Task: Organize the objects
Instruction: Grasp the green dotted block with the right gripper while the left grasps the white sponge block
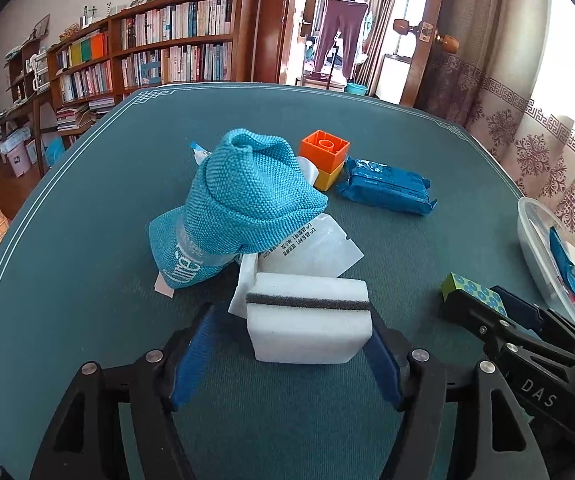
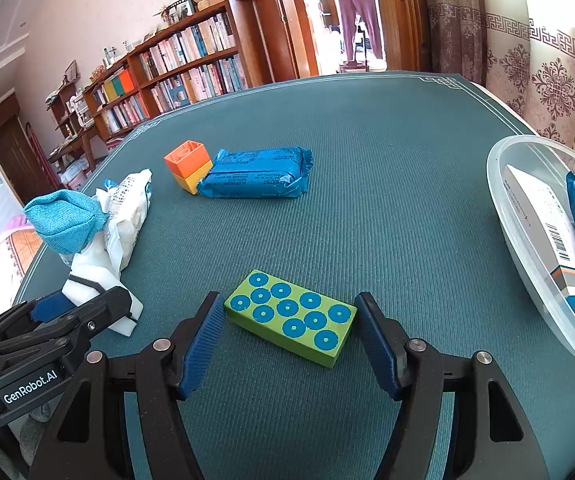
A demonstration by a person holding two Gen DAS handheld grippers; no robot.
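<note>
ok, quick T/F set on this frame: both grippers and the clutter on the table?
1. The white sponge sits between the left gripper fingers. True.
2. The right gripper straddles an orange block. False: a green block with blue dots.
3. The orange block is stacked on a yellow block. True.
4. The clear tub is empty. False: boxes and packets lie inside.
5. The blue packet lies beside the stacked blocks. True.

White sponge block with dark grey stripe, flat on green bench, touching a white plastic packet. Teal knit pouch slumped on the packet. Orange-on-yellow toy brick touching blue wrapped pack. Green block with blue dots lying flat. Clear tub at right holds boxes.
</note>
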